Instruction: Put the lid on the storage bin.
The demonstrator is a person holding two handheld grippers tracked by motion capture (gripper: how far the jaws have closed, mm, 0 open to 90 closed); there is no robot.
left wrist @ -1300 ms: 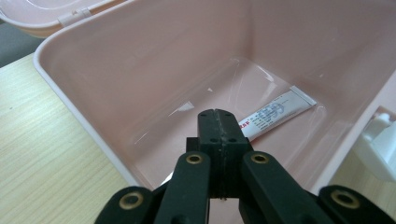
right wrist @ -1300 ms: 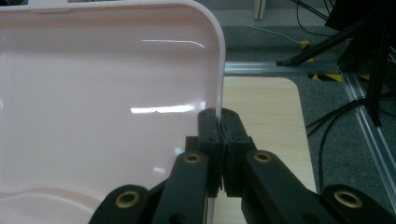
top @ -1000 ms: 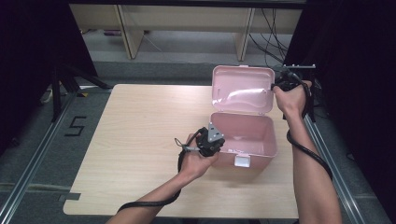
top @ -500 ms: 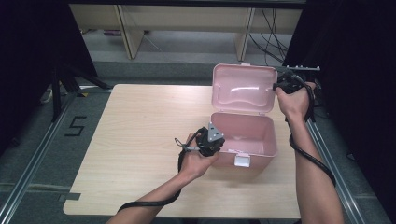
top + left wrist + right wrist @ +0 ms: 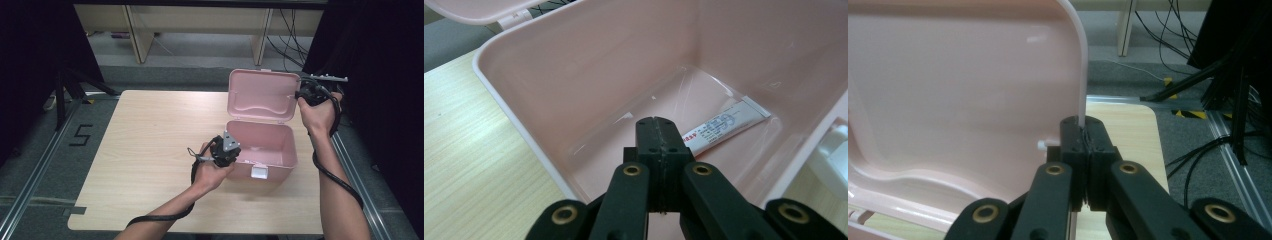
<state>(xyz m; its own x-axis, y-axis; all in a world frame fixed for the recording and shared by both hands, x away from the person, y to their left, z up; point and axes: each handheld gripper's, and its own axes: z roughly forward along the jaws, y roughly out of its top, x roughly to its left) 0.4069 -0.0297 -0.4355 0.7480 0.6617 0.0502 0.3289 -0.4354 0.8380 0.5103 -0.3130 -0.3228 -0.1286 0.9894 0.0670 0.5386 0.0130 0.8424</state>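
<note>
Compared with a second earlier, the lid (image 5: 261, 95) of the pink box (image 5: 262, 145) stands more upright, and the right gripper (image 5: 306, 93) with its hand sits a little farther to the right and back. The left gripper (image 5: 231, 152) and the box body have not moved.

On the left of the high view lies bare table (image 5: 145, 135), light wood, with one forearm reaching in from the bottom edge. The left gripper rests at the box's near left rim, jaws pressed together and holding nothing. In the left gripper view those shut jaws (image 5: 659, 135) point down into the box over its left wall.

The box sits right of the table's centre, open. Inside it lies one tube (image 5: 723, 125), white with blue and red print, flat on the bottom near the far corner in the left gripper view, its crimped end pointing away. One white latch (image 5: 259, 172) hangs at the box's front wall.

The lid rises from the back edge, its hollow inner face toward the person. At its right edge the right gripper pinches the lid's rim; in the right gripper view the pink edge (image 5: 1079, 75) runs down between the closed jaws (image 5: 1084, 131).

Counted: one box, one lid, one tube, one latch, two grippers, two forearms.
</note>
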